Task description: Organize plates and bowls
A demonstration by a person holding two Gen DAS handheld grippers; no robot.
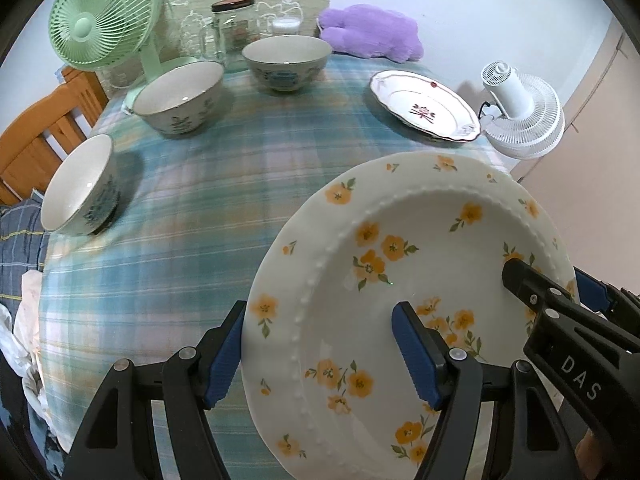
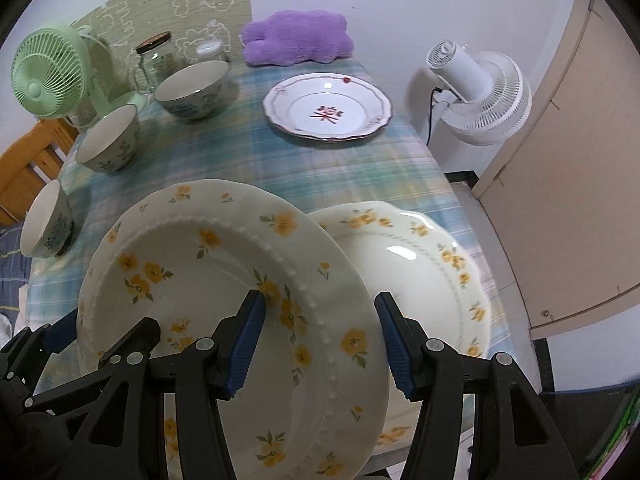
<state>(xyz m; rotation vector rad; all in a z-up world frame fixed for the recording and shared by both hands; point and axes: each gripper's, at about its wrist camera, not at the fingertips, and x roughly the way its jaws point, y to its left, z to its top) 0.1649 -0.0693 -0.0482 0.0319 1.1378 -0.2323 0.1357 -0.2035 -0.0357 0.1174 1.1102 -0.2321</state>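
Yellow-flowered plate with beaded rim (image 2: 224,280) held tilted above bench, gripper on each side rim. Second yellow-flowered plate, scalloped edge (image 2: 432,264), lies flat just behind its right side. White plate with red floral centre (image 2: 326,110) sits far right. Three white-lined bowls with blue pattern stand upright along left: near (image 1: 78,188), middle (image 1: 180,96), far (image 1: 286,62).

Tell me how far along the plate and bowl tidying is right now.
Early stage. Nothing looks stacked yet. In hand: the left gripper and right gripper each clamp a rim of the beaded yellow-flower plate, lifted above the tablecloth. Left: a second yellow-flower plate, the red-flower plate, and three bowls standing separately.
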